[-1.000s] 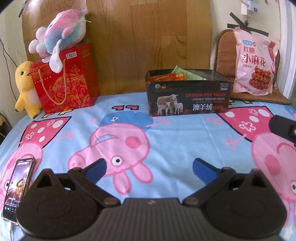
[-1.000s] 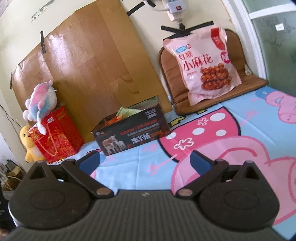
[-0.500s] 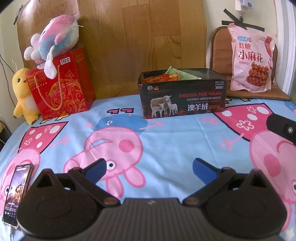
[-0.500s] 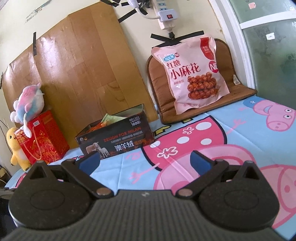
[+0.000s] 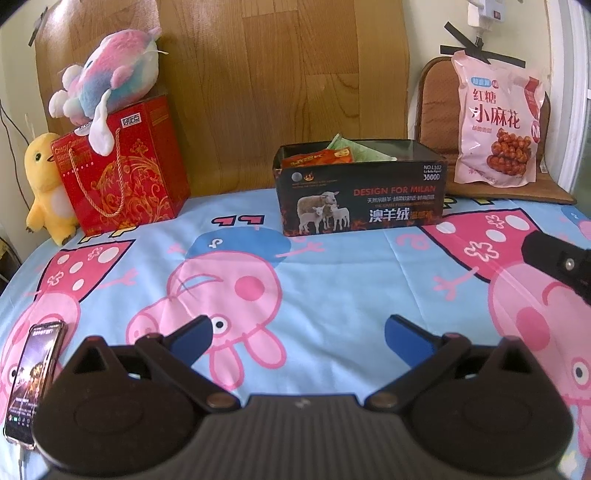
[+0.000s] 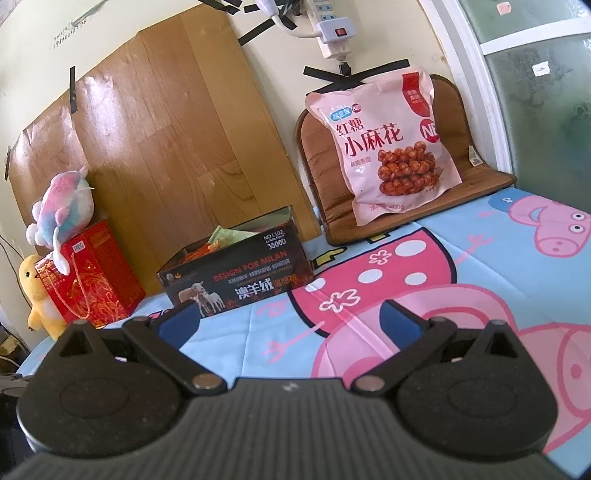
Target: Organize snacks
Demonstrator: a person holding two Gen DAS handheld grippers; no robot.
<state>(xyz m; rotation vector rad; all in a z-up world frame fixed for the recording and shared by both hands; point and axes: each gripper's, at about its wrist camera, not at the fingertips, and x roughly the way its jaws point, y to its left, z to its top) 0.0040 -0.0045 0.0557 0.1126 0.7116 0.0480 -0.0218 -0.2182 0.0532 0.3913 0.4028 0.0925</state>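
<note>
A black open-topped box [image 5: 360, 192] [image 6: 236, 273] stands at the back of the bed, with orange and green snack packets [image 5: 325, 157] sticking out of it. A large pink snack bag [image 5: 496, 125] [image 6: 384, 147] leans upright on a brown cushion [image 6: 480, 177] at the back right. My left gripper [image 5: 298, 332] is open and empty, low over the sheet well short of the box. My right gripper [image 6: 290, 317] is open too, holding nothing, facing the bag from a distance. Its black body [image 5: 557, 262] shows at the right edge of the left wrist view.
A red gift bag [image 5: 122, 166] with a pastel plush [image 5: 107, 77] on top and a yellow duck plush [image 5: 46, 184] stand at the back left. A phone [image 5: 33, 380] lies at the near left edge. A wooden board [image 5: 280, 74] leans on the wall; a power strip [image 6: 332, 29] hangs above the bag.
Both grippers have drawn back and tilted up a little, so the box and the pink bag sit lower and smaller in view. Both stay open and empty.
</note>
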